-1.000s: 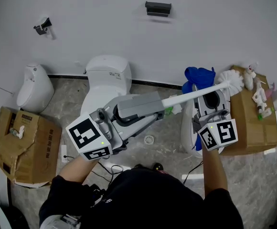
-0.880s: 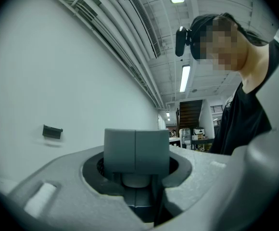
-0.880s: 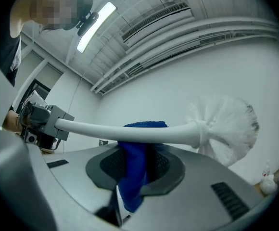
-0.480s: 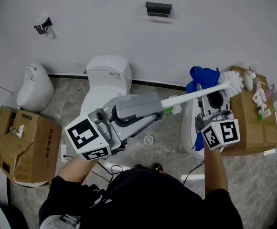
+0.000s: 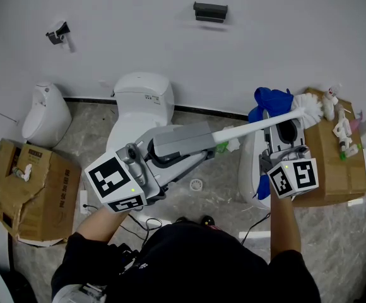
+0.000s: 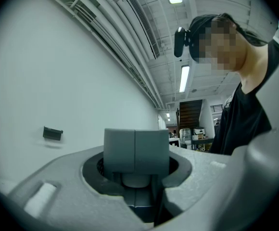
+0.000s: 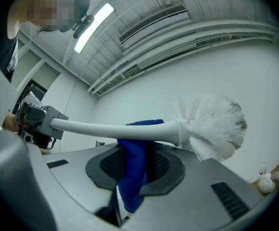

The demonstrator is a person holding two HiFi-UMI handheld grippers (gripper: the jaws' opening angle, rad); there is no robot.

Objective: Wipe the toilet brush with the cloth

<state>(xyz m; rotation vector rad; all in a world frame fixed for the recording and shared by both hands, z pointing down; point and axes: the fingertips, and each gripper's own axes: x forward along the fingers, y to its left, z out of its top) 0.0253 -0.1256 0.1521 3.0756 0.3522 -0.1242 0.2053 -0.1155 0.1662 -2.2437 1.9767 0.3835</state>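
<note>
The left gripper's [image 5: 213, 137] fingers [image 6: 120, 148] are closed on the end of the toilet brush's [image 5: 259, 124] white handle. The handle's rounded tip shows just under them in the left gripper view. The right gripper's [image 5: 275, 120] fingers [image 7: 166, 170] are pinched on a fold of the blue cloth [image 5: 268, 100]. The cloth rises between them and wraps over the handle just behind the bristle head [image 7: 211, 126].

The brush hangs in the air to the right of the toilet [image 5: 142, 96]. Its handle slants up and away from the toilet, and the white bristles are at the end farthest from it. The cloth touches the handle near that far end. Some of the bristle tips look darkened.

Beyond the bristles, farther right of the toilet, a cardboard box [image 5: 334, 163] carries small pale items. Left of the toilet a white fixture [image 5: 44, 112] stands against the wall, with another cardboard box [image 5: 38, 194] in front of it. Above the toilet a small dark bracket [image 5: 209, 10] is fixed to the wall.
</note>
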